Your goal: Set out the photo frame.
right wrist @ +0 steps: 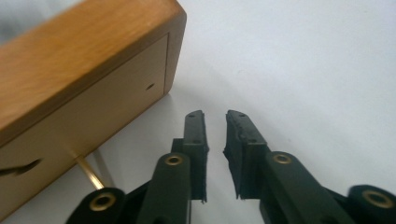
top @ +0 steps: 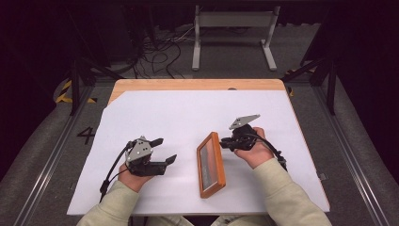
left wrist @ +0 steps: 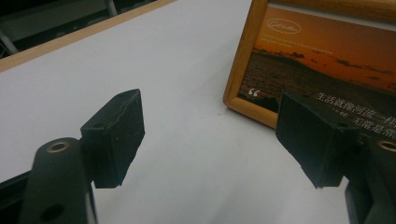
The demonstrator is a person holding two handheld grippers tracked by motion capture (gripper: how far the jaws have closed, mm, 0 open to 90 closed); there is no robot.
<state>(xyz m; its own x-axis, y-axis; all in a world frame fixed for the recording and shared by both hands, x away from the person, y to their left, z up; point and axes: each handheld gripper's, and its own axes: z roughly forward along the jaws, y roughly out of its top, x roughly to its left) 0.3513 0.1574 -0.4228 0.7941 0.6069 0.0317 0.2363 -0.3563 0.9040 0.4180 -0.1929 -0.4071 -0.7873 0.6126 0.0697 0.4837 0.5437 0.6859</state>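
Dark walls ring the room, and grey carpet covers the floor, where loose cables lie beside a white metal stand. Metal rails run along both sides of the wooden table, and a "4" is marked on the floor to its left. White paper covers nearly the whole tabletop, leaving a wood strip bare at the far edge.

On the paper, a framed photo stands propped near the front edge between the two hands. In the left tool's view its front shows an orange sunset with printed text. In the right tool's view its plain wooden back shows, with a brass prop beneath.

To the frame's left, the left tool rests with its jaws wide apart, nothing between them. Just beside the frame's back, the right tool has its jaws parted by a narrow gap, gripping nothing.
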